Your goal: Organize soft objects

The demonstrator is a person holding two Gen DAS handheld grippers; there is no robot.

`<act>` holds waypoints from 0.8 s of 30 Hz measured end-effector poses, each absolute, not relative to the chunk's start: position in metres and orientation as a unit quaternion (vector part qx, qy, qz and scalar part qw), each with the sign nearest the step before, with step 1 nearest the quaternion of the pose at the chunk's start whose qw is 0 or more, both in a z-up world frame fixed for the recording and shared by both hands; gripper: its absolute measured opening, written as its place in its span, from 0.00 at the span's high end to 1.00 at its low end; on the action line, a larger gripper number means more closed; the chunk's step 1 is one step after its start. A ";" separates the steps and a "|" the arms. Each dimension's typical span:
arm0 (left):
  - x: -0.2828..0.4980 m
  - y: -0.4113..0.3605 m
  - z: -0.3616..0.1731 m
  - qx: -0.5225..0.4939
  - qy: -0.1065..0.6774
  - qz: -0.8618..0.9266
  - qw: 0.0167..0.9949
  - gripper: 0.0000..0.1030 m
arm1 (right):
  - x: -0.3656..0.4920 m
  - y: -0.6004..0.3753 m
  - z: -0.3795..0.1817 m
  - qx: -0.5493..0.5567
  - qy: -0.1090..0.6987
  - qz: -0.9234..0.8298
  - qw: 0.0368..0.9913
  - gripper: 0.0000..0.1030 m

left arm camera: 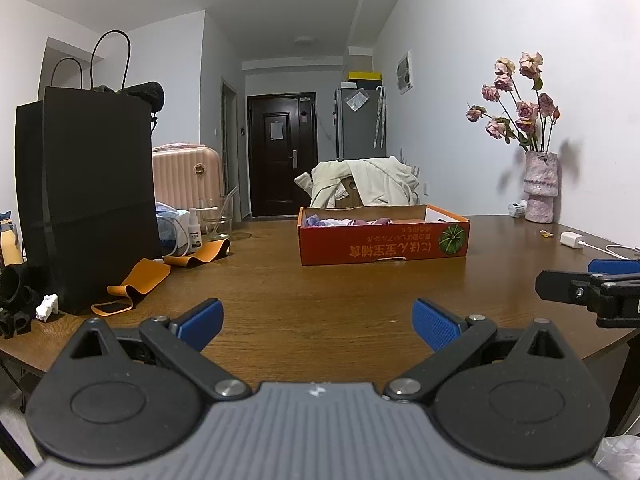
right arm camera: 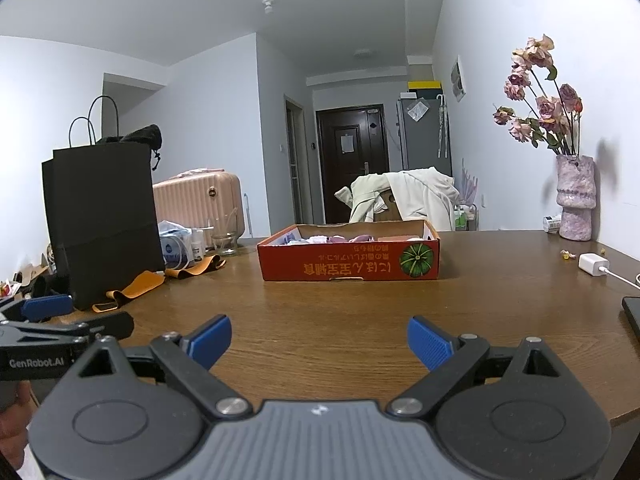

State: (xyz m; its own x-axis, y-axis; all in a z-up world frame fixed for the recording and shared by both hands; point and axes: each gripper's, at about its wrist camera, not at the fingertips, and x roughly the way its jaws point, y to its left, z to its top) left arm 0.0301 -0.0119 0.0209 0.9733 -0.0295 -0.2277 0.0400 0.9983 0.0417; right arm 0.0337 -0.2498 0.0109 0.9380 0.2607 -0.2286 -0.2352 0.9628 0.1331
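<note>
Soft objects (right arm camera: 340, 239) – pale purple, pink and white fabric pieces – lie inside an orange cardboard box (right arm camera: 348, 266), low-walled and open-topped, standing mid-counter, well ahead of both claws. Only their tops show over the rim; individual items cannot be told apart. The box front carries yellow East Asian print, upside down, beside a green pumpkin picture; the characters are not legible enough to transcribe.

Left claw (left arm camera: 318, 326): released, blue pads spread wide, nothing between them, hovering over the near edge of the wooden counter (left arm camera: 340, 300). Right claw (right arm camera: 319, 342): likewise spread and empty. Its neighbour's body, seen at the left edge of the right wrist view, reads "GenRobot.AI".

Left of the box: a tall black paper bag (right arm camera: 102, 220) with cord handles and dark fabric at its mouth; orange straps (right arm camera: 140, 286) lie at its foot. Behind these are a small spray bottle (left arm camera: 195, 232) and a clear glass (left arm camera: 218, 222). At the right wall stands a mottled pink vase (right arm camera: 575, 200) of dried roses; a white charger (right arm camera: 594, 264) with cable lies nearby. Beyond the counter – a pink suitcase (right arm camera: 200, 200) and a chair draped in pale clothing (right arm camera: 404, 196).
</note>
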 end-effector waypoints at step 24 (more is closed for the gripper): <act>0.026 -0.016 0.025 0.031 0.105 -0.009 0.994 0.00 | 0.034 -0.246 0.008 0.048 0.126 0.126 0.983 0.07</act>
